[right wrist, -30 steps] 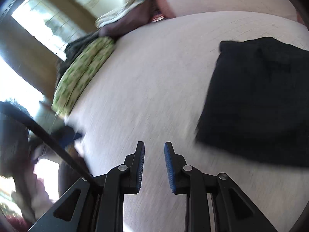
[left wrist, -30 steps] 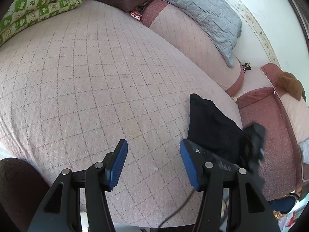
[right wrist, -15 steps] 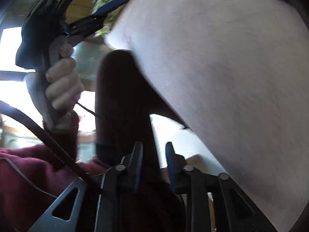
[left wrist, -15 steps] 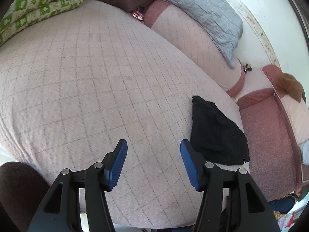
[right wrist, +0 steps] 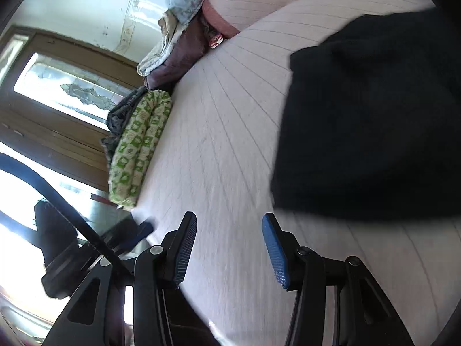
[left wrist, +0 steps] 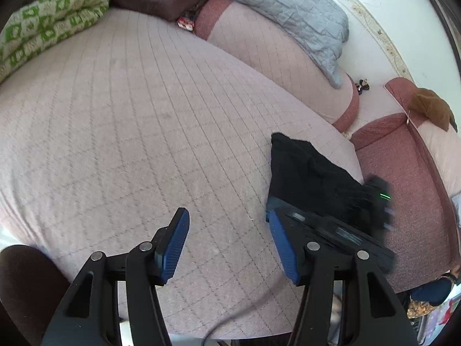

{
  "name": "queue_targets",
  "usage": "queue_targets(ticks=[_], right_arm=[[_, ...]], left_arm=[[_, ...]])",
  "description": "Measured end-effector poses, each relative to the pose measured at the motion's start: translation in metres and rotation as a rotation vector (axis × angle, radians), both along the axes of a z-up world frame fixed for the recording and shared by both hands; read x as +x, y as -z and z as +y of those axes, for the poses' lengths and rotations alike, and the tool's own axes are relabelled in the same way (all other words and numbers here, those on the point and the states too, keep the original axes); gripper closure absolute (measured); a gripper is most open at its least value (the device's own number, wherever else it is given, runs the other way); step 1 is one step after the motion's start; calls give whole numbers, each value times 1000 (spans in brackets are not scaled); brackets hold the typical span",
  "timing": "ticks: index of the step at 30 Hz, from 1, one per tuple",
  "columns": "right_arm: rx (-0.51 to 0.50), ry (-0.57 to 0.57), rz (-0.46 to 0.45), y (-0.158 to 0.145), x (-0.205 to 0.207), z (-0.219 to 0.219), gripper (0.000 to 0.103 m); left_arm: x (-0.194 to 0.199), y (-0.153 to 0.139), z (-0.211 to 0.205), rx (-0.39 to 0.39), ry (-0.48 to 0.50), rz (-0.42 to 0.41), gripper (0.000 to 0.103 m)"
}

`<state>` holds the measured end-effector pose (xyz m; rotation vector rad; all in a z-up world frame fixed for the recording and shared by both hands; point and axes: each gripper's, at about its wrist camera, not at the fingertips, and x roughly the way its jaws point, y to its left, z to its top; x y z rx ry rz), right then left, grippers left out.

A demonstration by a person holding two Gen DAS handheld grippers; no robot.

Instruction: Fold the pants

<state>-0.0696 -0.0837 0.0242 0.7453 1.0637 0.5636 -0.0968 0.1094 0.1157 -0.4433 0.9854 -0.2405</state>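
The black pants (left wrist: 305, 173) lie folded into a compact block near the right-hand corner of the bed (left wrist: 138, 121), their far corner pointing up the mattress and their right side close to the mattress edge, beyond which a red-brown cushion (left wrist: 403, 190) runs alongside. In the right wrist view the pants (right wrist: 368, 115) fill the upper right, and their near edge is blurred. The left gripper (left wrist: 227, 242) hangs over bare quilted cover, jaws spread with nothing between them; its right finger stands just short of the pants' near edge. The right gripper (right wrist: 230, 253) is over the cover too, with the pants ahead and to its right; its jaws are opening and nothing is between them. In the left wrist view that tool appears as a blurred black body (left wrist: 340, 230) with a small green light, overlapping the pants' near right corner; whether it touches them I cannot tell. Most of the bed to the left of and beyond the pants is bare, up to a green patterned quilt (left wrist: 49, 26) at the far left edge, a dark blanket (left wrist: 155, 0) and a grey quilt (left wrist: 282, 8) at the head. A brown cloth (left wrist: 432, 109) lies on the far right cushion. No writing or label can be read anywhere.
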Motion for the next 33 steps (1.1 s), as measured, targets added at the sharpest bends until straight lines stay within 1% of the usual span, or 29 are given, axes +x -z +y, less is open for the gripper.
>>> queue_targets(ticks=[1, 2, 3, 4, 5, 6, 7, 8, 9, 10, 11, 12, 14, 15, 16, 17, 18, 19, 20, 21, 22, 24, 27, 30, 33], right_arm=[[20, 9, 24, 11, 10, 3, 50], [44, 15, 48, 21, 6, 2, 52], [69, 19, 51, 24, 7, 5, 54], [88, 3, 68, 17, 7, 9, 54], [158, -31, 119, 18, 3, 20, 54], [286, -114, 184, 21, -9, 25, 52], [428, -268, 245, 21, -30, 41, 52], [429, -380, 248, 14, -49, 52, 53], [311, -466, 202, -1, -71, 62, 51], [189, -504, 159, -14, -93, 61, 50], [145, -492, 148, -20, -103, 51, 50], [92, -432, 124, -30, -112, 32, 50], [4, -267, 74, -49, -119, -16, 50], [-7, -194, 67, -54, -120, -38, 48], [-12, -83, 72, -60, -121, -70, 44], [-28, 46, 94, -64, -122, -106, 36], [-51, 172, 119, -66, -124, -138, 30], [-74, 286, 149, -66, -128, -171, 27], [-92, 365, 179, -65, -131, -195, 27], [-102, 425, 208, -63, -134, -215, 27], [-102, 502, 251, -58, -137, -242, 27], [-100, 579, 274, -50, -137, -274, 27], [-137, 618, 264, -43, -126, -300, 27], [-120, 617, 236, -34, -110, -318, 27], [-137, 580, 201, -29, -84, -314, 27]], left_arm=[[-1, -2, 4, 4, -6, -4, 46], [-2, -4, 8, 7, -11, -6, 46], [-2, -5, 12, 12, -16, -4, 46], [-2, -6, 16, 11, -20, -3, 46], [-1, -6, 20, 1, -20, -7, 46], [0, -7, 22, -4, -14, -12, 45], [2, -8, 21, -4, -8, -15, 45], [5, -9, 20, -4, 1, -19, 45], [9, -10, 16, -5, 14, -24, 45], [14, -10, 10, -6, 30, -25, 45], [16, -10, 5, -9, 43, -25, 45], [22, -12, -5, -15, 70, -26, 45], [32, -17, -26, -17, 129, -31, 45], [38, -21, -44, -16, 175, -33, 44], [44, -25, -59, -15, 216, -32, 43], [52, -30, -83, -13, 280, -30, 43], [57, -34, -100, -8, 322, -30, 41], [62, -38, -120, 1, 369, -33, 41], [67, -42, -142, 16, 419, -38, 41], [75, -46, -173, 39, 484, -42, 41], [79, -47, -190, 49, 518, -40, 40], [93, -46, -241, 70, 609, -17, 40], [116, -37, -312, 103, 716, 15, 40], [143, -19, -378, 126, 791, 66, 40], [170, 6, -433, 103, 847, 158, 40]])
